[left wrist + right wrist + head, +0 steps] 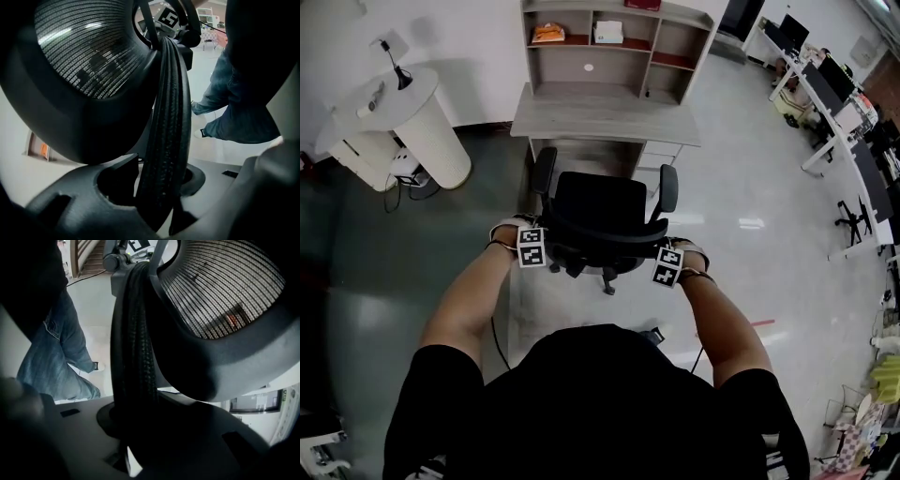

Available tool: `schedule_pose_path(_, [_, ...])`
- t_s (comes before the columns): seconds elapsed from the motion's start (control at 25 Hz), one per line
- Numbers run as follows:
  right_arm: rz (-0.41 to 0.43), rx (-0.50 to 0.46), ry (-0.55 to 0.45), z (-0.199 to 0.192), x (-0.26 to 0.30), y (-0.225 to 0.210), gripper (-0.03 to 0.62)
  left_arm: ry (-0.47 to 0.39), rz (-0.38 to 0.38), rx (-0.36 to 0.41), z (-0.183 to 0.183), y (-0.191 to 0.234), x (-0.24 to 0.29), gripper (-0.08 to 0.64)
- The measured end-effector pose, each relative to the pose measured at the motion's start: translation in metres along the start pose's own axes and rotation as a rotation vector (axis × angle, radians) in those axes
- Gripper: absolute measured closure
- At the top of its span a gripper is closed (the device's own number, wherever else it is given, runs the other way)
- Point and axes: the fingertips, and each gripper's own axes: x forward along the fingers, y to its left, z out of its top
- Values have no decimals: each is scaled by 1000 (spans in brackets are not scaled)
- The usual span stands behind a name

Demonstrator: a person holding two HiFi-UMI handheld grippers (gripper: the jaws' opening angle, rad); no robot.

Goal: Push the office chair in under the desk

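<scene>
So the left claw (163, 202) is clamped at a middling width onto the ribbed black rim (167, 117) of the office chair (600, 217), with that rim running straight up between its jaws and the mesh backrest (89, 56) bulging off to the left in the left gripper view. The right claw (136, 441) is doing the mirror thing: a slightly narrower squeeze on the rim at the other side of the backrest, mesh off to the right. Both gripper views catch the person's jeans (61, 352) just behind. From the head view the two marker cubes (531, 247) sit at the near left and near right corners of the backrest, both arms stretched out to it. The chair faces away from the person toward the surface (609, 120), right in front of it, its armrests (668, 187) close to the surface's near edge. The seat itself is hidden behind the backrest, so can't tell how far under it is. A shelf unit (675, 37) stands on the far part of the surface, holding something orange (548, 34) and a white box (607, 32). A white round stand (417, 127) is off to the left on the shiny grey floor (750, 187), and rows of desks with monitors (839, 80) run along the far right.
</scene>
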Motion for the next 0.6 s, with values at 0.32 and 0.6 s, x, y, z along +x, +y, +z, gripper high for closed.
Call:
schedule_pose_path(0.32, [4,-55,-29,43,8,-19,486,-3,36,-69,-40,4,-11,380])
schedule_pose_path(0.6, [4,-69,-39,53,19,-43,485,10,32,-84,-51,23,-6,380])
